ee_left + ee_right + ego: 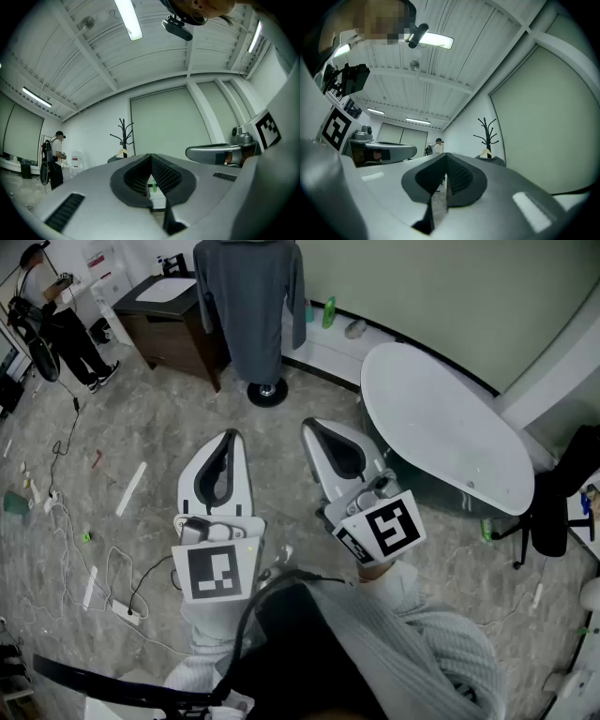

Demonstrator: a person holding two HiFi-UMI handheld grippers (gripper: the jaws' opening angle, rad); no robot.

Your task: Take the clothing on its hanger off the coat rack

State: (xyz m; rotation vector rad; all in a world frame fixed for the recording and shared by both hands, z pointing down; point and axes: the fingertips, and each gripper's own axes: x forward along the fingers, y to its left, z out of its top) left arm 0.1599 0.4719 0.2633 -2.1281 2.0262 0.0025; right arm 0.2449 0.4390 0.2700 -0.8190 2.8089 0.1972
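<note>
**Close the gap first, then lift the hanger straight up**

Both tongs are pressed together and carry nothing: the left gripper (231, 437) and the right gripper (313, 426) point forward side by side. The dark grey long-sleeved garment (251, 306) hangs on a pale wooden hanger (123, 153) from the black branched coat rack (123, 133). It is well apart from both tongs, ahead and slightly towards the left one. The likely best move is to step closer, raise and open one gripper at the hanger's neck, then lift it clear of the branch. Pulling outward could tip the rack.
</note>
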